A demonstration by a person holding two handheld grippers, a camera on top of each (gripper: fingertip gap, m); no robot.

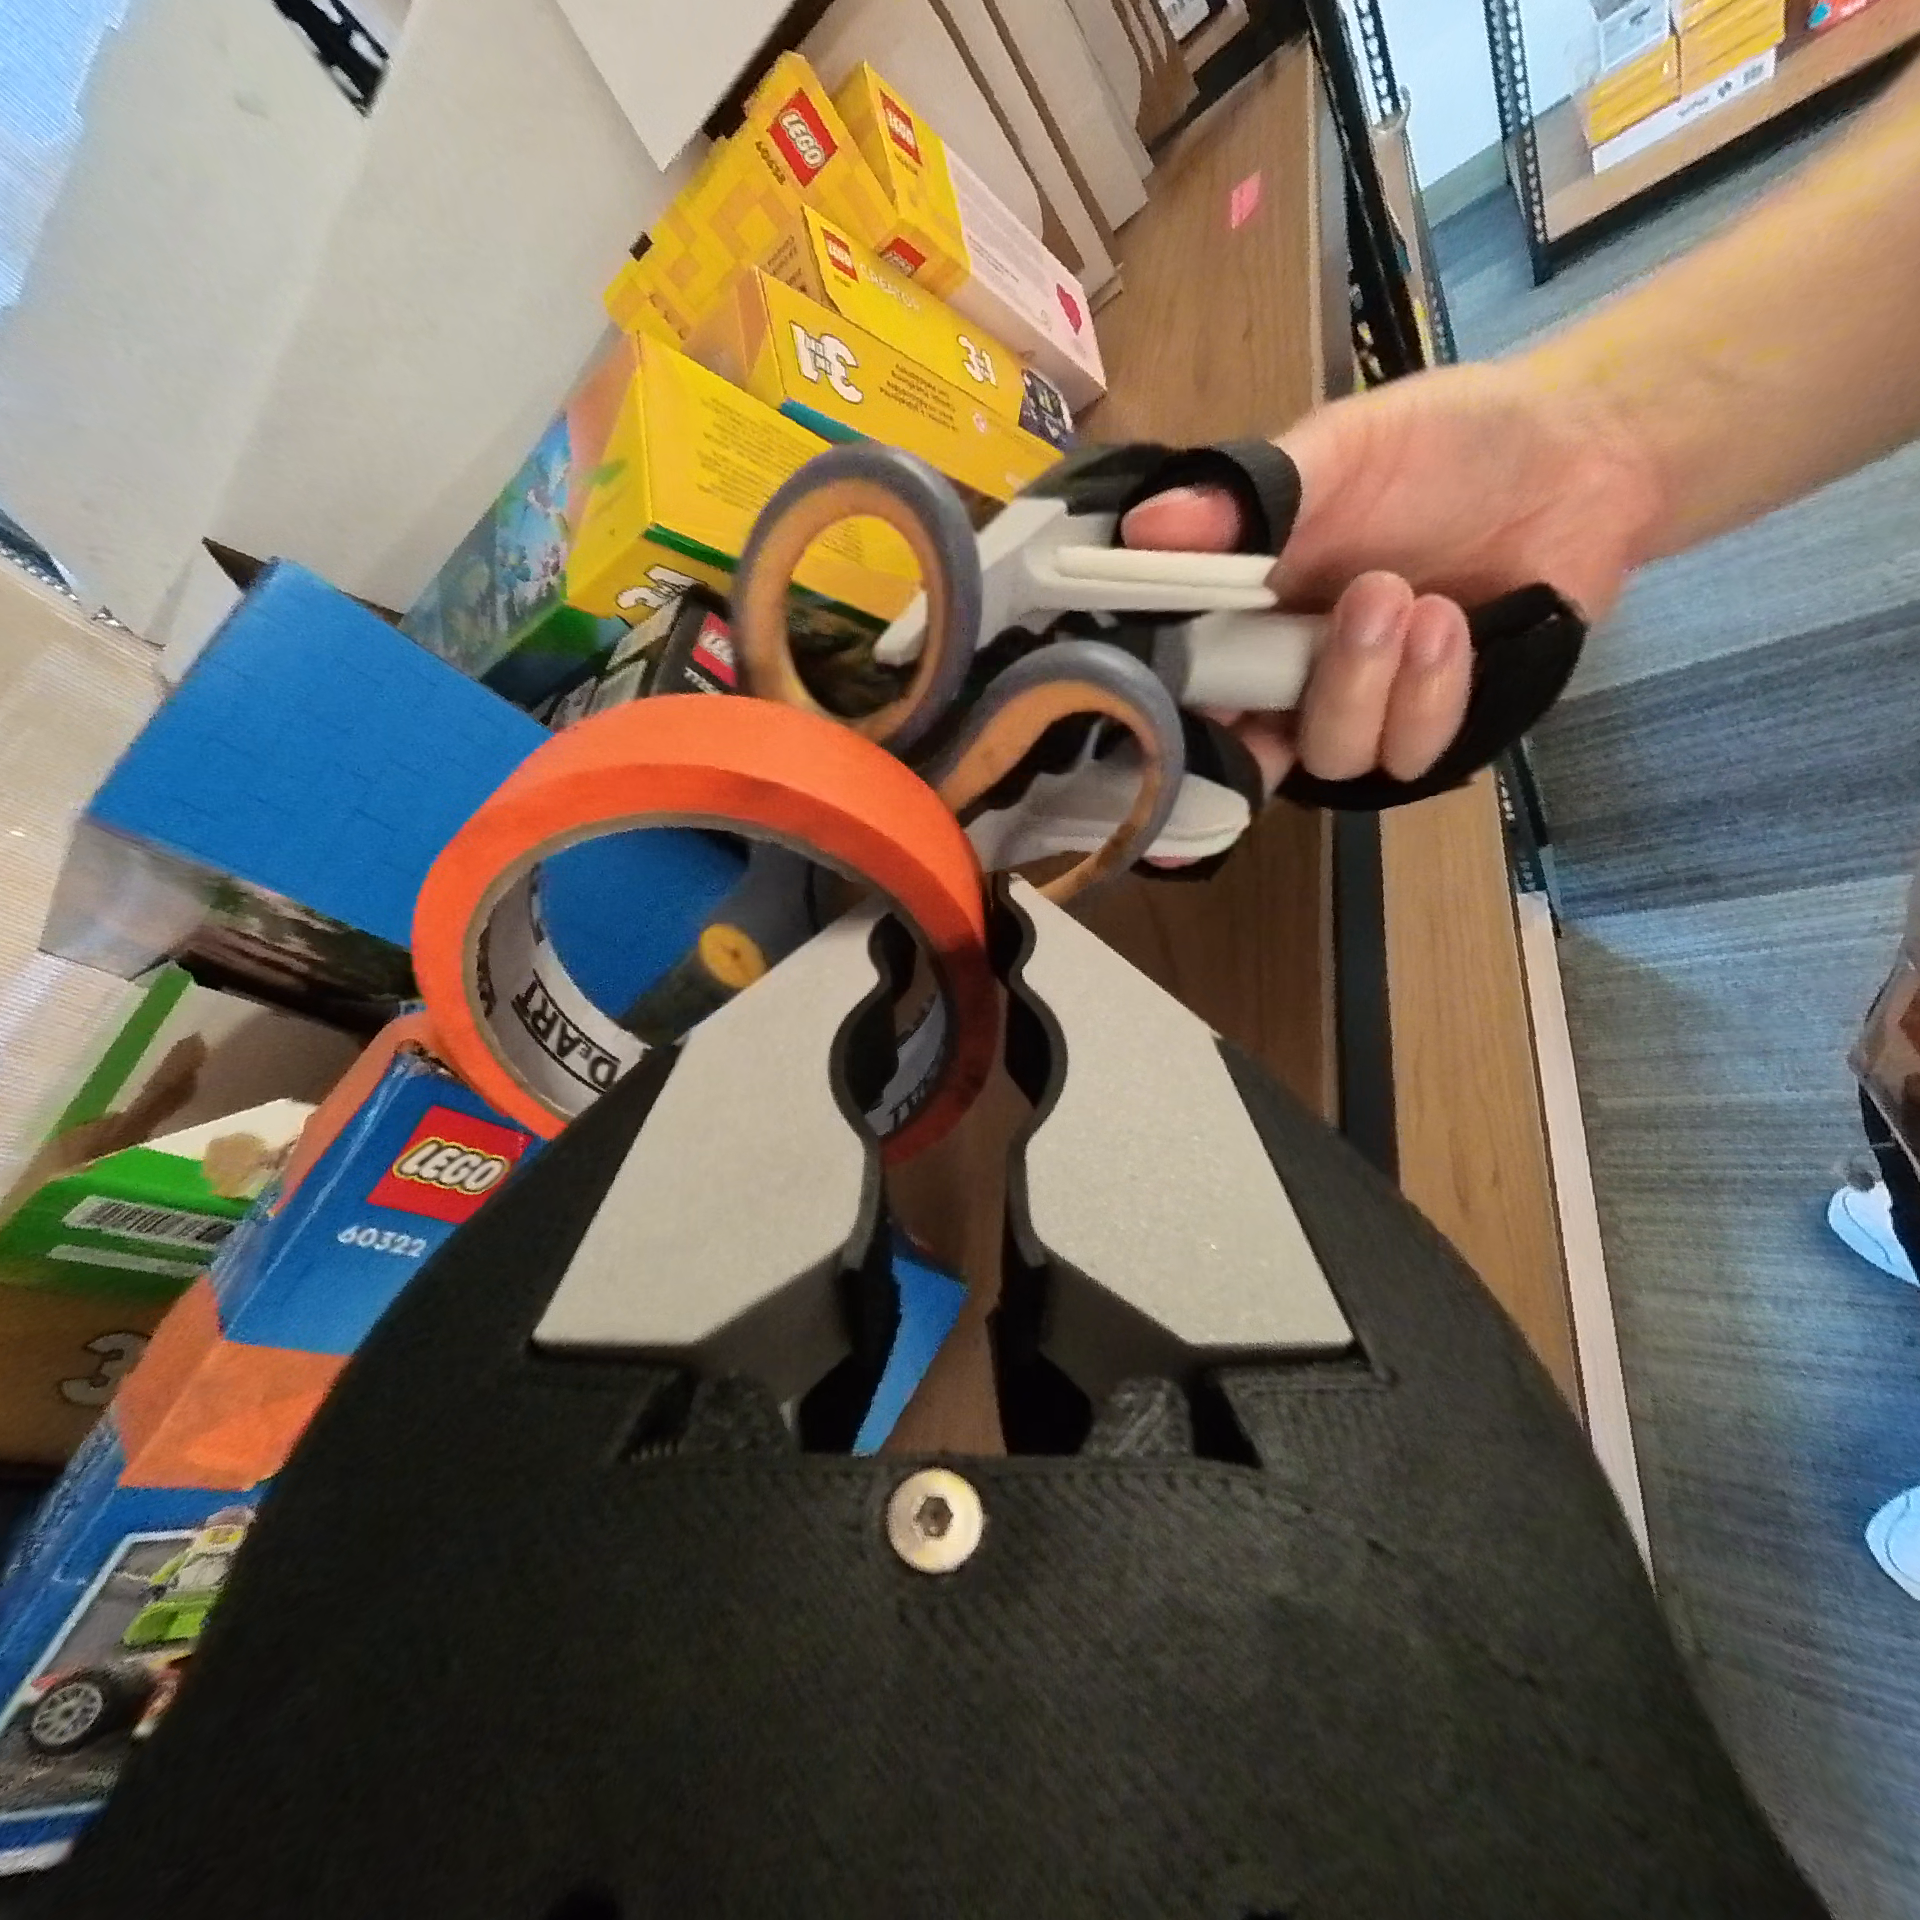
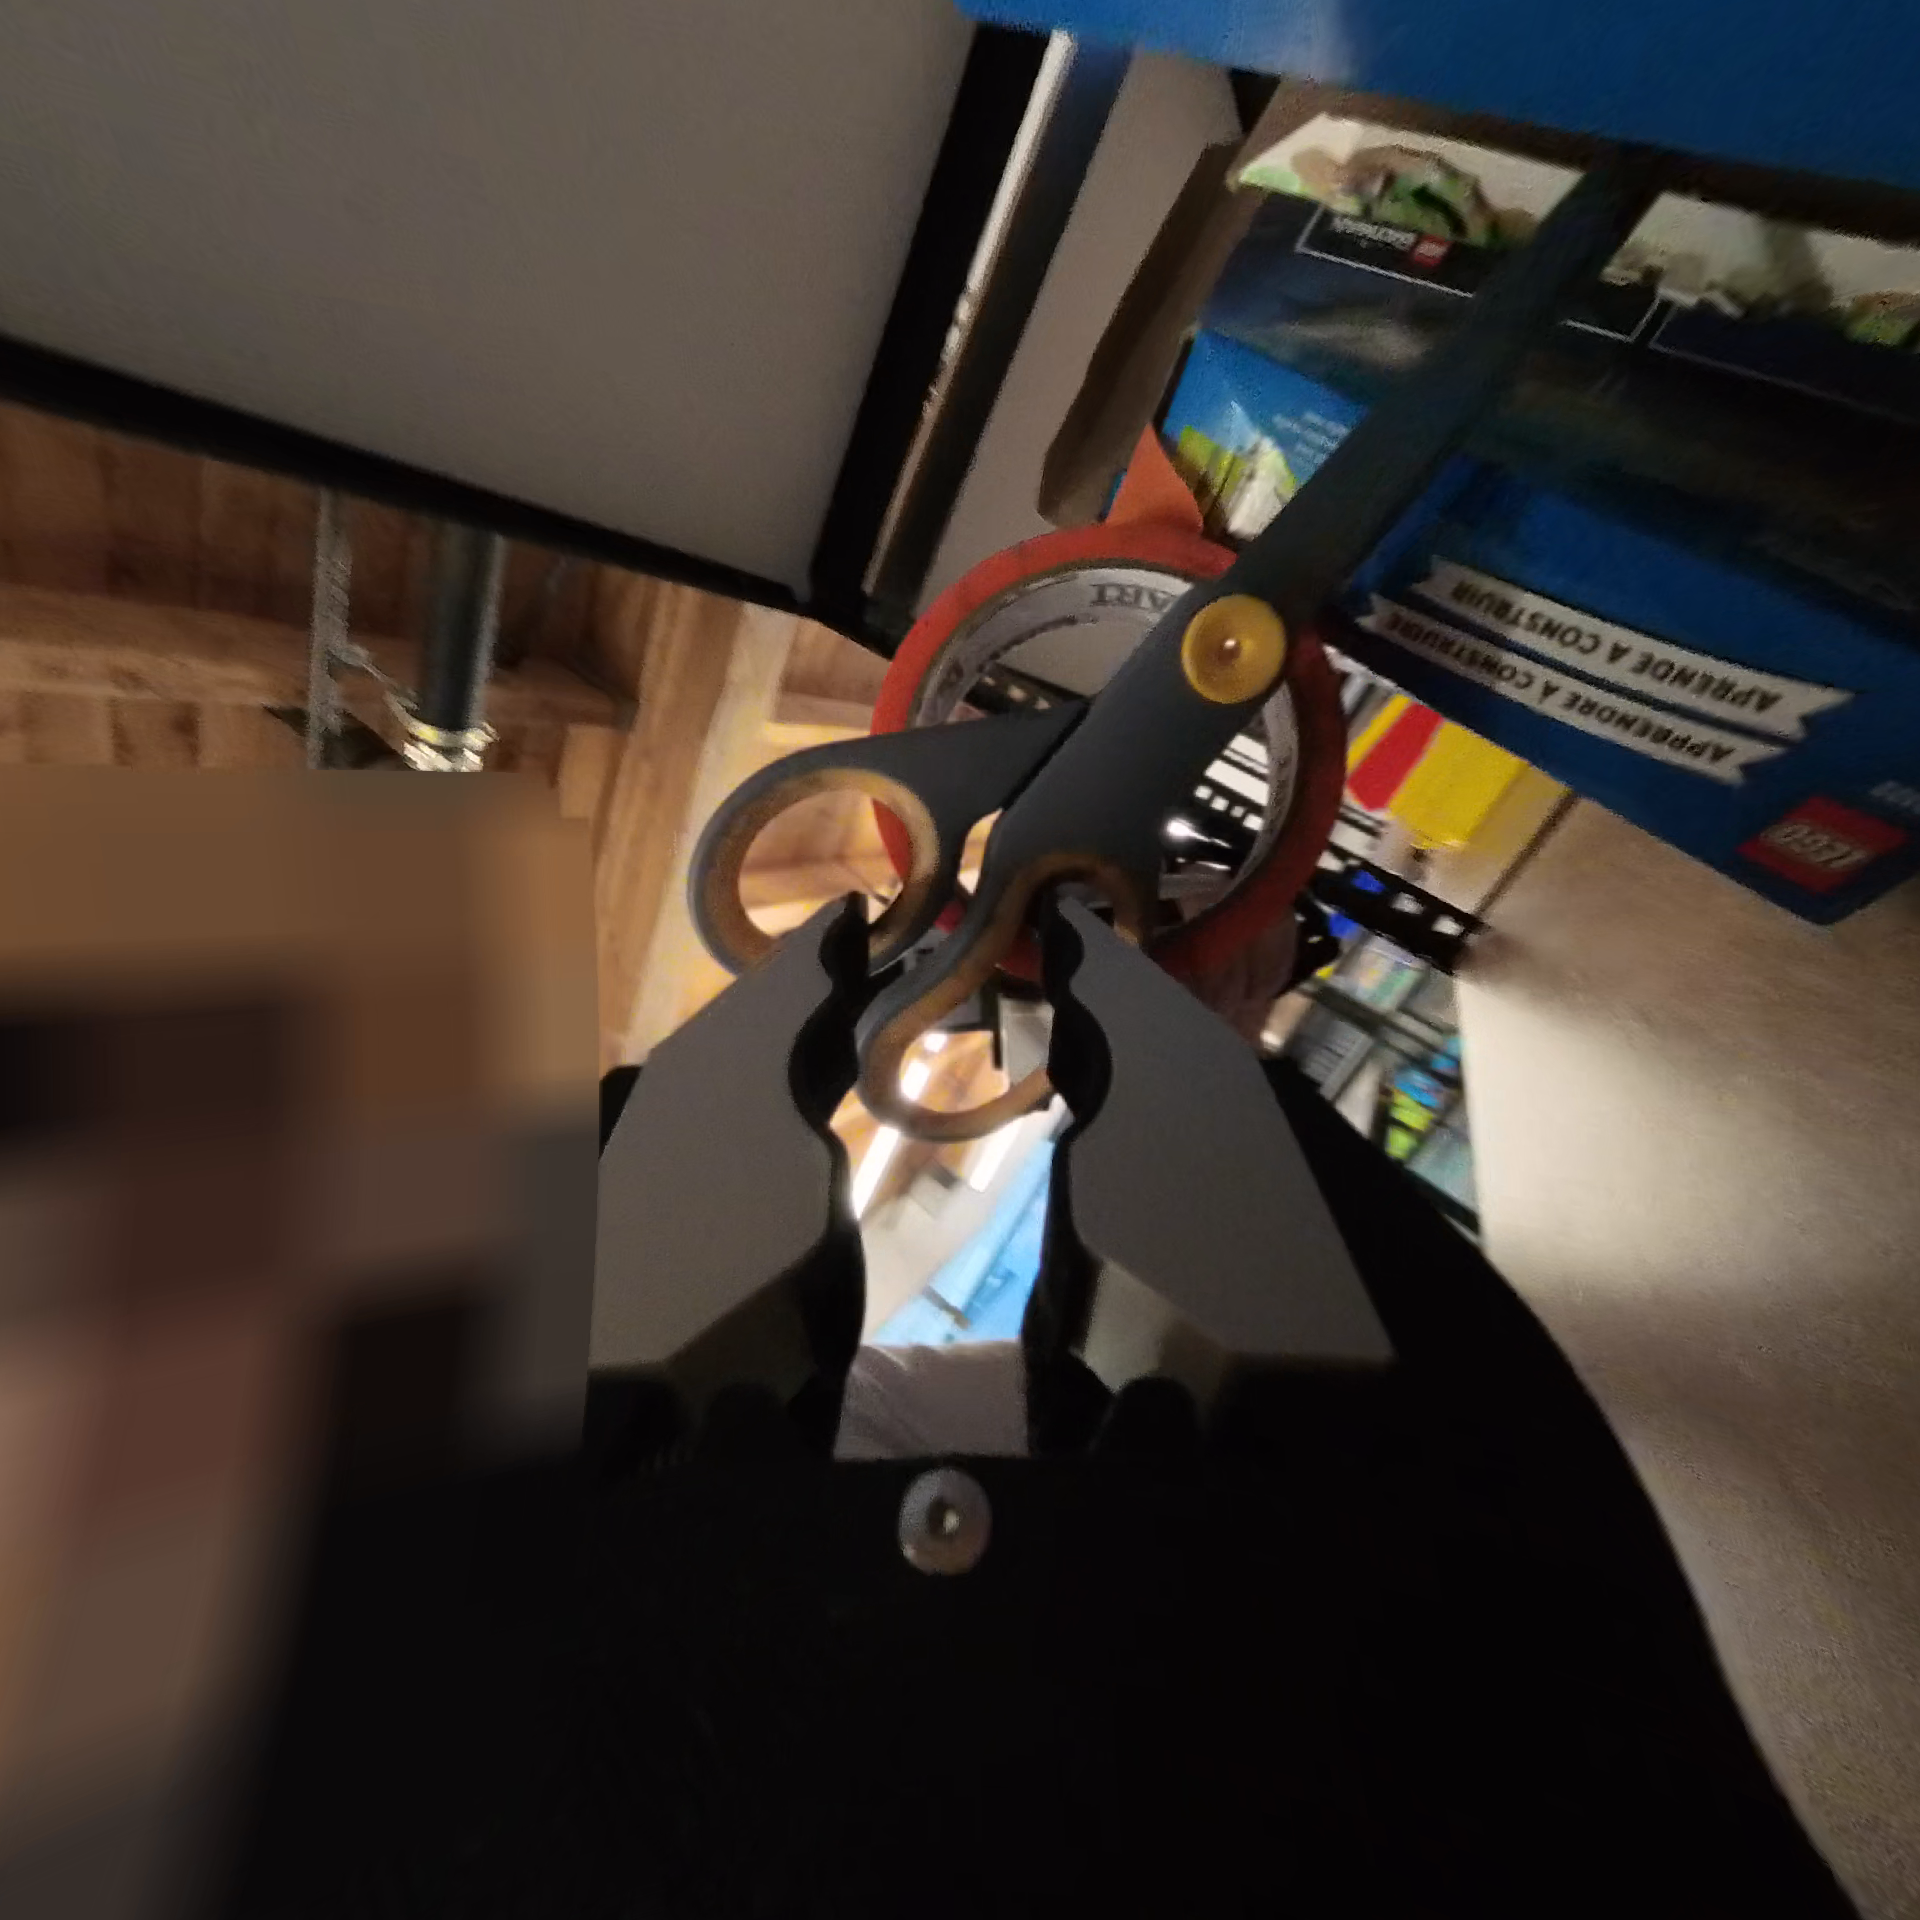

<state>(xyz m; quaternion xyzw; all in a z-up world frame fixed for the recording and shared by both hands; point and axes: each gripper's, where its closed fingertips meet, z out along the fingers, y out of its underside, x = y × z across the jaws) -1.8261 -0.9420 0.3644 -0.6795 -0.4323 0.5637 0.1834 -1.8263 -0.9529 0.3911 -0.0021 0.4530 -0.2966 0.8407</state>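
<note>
My left gripper (image 1: pixel 951 935) is shut on the rim of an orange tape roll (image 1: pixel 707 810) and holds it up in front of the shelf. My right gripper (image 2: pixel 956 925) is shut on the grey, orange-lined handles of the scissors (image 2: pixel 1091 769), with a finger reaching into each loop. In the left wrist view the right gripper (image 1: pixel 956 738), held by a hand (image 1: pixel 1455 540), brings the scissors (image 1: pixel 862 603) just behind the roll. The yellow pivot (image 2: pixel 1234 649) lies across the tape roll's (image 2: pixel 1314 821) opening, and the closed blades point up towards a blue box (image 2: pixel 1662 644).
A wooden shelf (image 1: pixel 1226 312) carries yellow toy brick boxes (image 1: pixel 831 395), a blue box (image 1: pixel 312 748) and a blue box with a car picture (image 1: pixel 260 1299). Grey carpet (image 1: pixel 1714 831) lies to the right, with a person's white shoe (image 1: pixel 1870 1236) on it.
</note>
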